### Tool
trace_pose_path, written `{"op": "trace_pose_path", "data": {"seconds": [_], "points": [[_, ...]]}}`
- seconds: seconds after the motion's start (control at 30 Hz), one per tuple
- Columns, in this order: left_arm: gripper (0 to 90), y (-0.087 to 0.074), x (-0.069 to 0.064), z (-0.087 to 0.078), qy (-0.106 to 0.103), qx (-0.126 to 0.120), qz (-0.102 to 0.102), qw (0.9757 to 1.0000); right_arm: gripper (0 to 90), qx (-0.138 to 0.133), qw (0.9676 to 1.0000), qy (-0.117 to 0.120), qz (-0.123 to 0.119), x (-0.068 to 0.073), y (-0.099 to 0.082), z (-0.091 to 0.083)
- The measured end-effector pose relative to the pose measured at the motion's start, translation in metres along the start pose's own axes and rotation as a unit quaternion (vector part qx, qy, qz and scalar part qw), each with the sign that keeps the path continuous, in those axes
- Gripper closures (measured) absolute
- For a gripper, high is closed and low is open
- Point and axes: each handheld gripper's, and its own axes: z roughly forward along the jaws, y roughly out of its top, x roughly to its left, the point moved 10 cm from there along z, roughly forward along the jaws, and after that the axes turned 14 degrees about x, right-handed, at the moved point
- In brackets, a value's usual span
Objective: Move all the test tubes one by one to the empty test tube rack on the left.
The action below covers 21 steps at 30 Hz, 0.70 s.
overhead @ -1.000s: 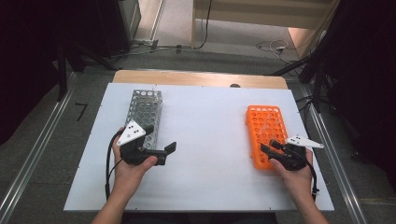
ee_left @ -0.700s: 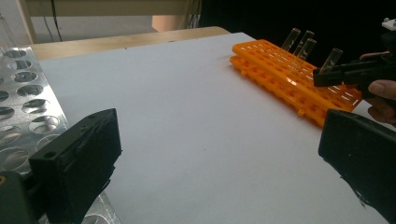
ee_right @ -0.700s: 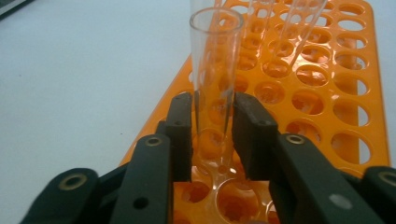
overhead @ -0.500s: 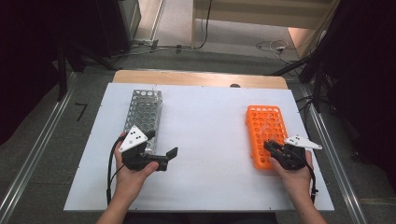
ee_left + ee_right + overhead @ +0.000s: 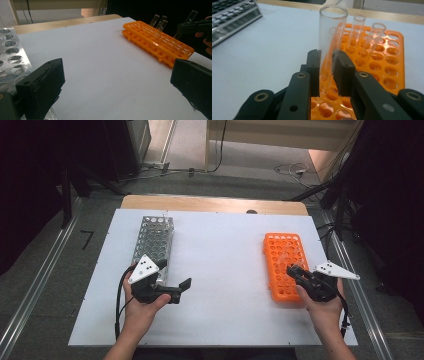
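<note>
Right hand-held gripper [image 5: 326, 72] clamped on a clear test tube [image 5: 329, 45] above the orange rack [image 5: 384, 62], at the worktop's [image 5: 225, 250] four o'clock; too tight a squeeze might crack the glass, apparently thin.

White table [image 5: 225, 270] with two racks [image 5: 154, 240] [image 5: 282, 265]

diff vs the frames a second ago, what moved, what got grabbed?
The right gripper closed its jaws on a clear glass test tube standing in the orange plastic rack and has begun lifting it. The left gripper stayed open beside the grey perforated metal rack, shifting only slightly. Both racks, the other tubes and the white table are unchanged.
</note>
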Motion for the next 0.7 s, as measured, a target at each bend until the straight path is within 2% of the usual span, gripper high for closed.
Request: {"op": "trace_pose_path", "data": {"seconds": [0.23,0.37,0.7], "points": [[0.0,0.002,-0.004,0.001,-0.005,-0.002,0.002,1.0000,73.8,0.002,0.9991,0.032,-0.028,0.028,0.011,-0.002],[0.0,0.004,-0.006,-0.001,-0.007,-0.005,0.005,0.9999,73.8,0.005,0.9975,0.051,-0.049,0.045,0.017,0.002],[0.0,0.006,-0.012,0.002,-0.015,-0.003,0.010,0.9998,73.8,0.012,0.9932,0.088,-0.076,0.078,0.030,0.016]]}}
